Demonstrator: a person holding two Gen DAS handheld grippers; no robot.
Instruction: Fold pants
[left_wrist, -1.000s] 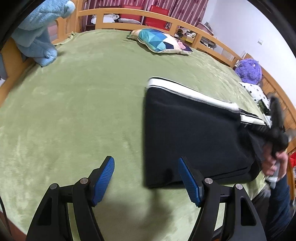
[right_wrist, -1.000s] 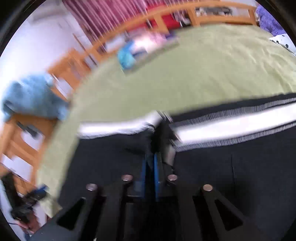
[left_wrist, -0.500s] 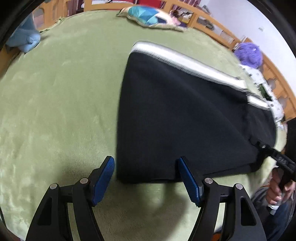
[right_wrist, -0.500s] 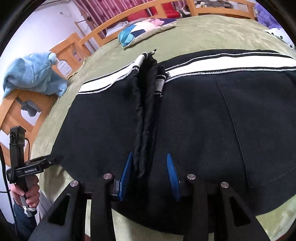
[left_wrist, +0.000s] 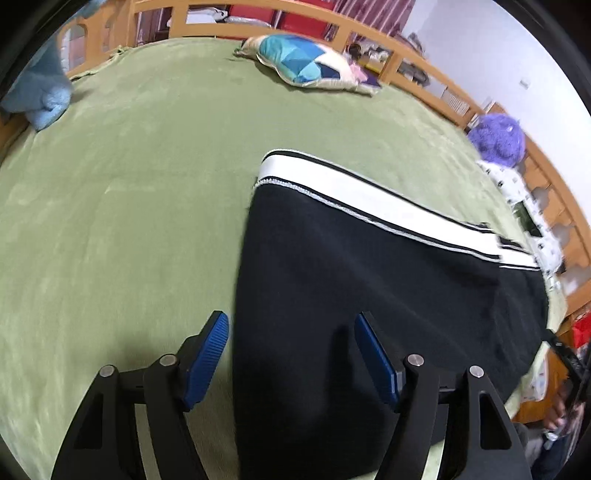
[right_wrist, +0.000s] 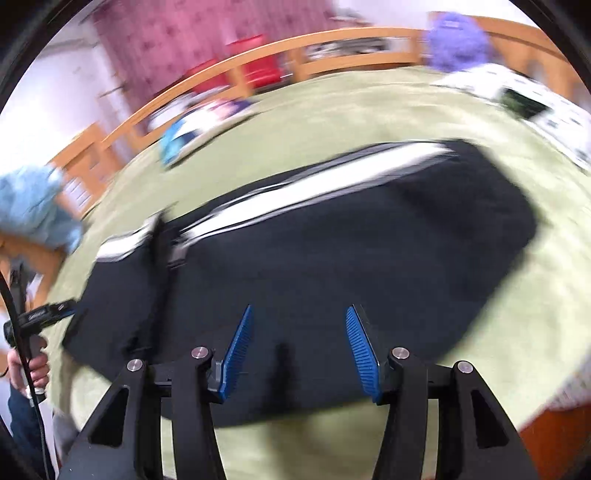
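Lining up: both claws hover over the pants (left_wrist: 388, 295), which lie flat on the green bed cover (left_wrist: 129, 221), folded lengthwise with the white side stripe (left_wrist: 369, 206) along the far edge.
Left claw (left_wrist: 291, 354): jaws apart, nothing between the pads, poised above the near left corner of the pants; one pad over the cover, the other over dark cloth.
Right claw (right_wrist: 297, 350): jaws have just been opening and now stand apart, with no cloth between them; it hangs over the near edge of the pants.
Loose fold: a ridge of bunched cloth (right_wrist: 159, 266) crosses the pants on the left in the right wrist view; that frame is blurred, so how high it stands is hard to judge.
Step in hand: probably taking hold of the ends for the next crosswise fold.
How to do it well: lower each claw onto the near edge so that the pads catch all the layers, not the top one alone; grip near the corners so the edge stays straight.
Carrying over: lift both ends together, keep them level, and lay edge upon edge with the stripe aligned.
Risk: the bunched ridge may be trapped inside; smooth it first.
Nearby: patterned pillow (left_wrist: 306, 62) and purple plush toy (left_wrist: 496, 138) lie well apart from the pants.
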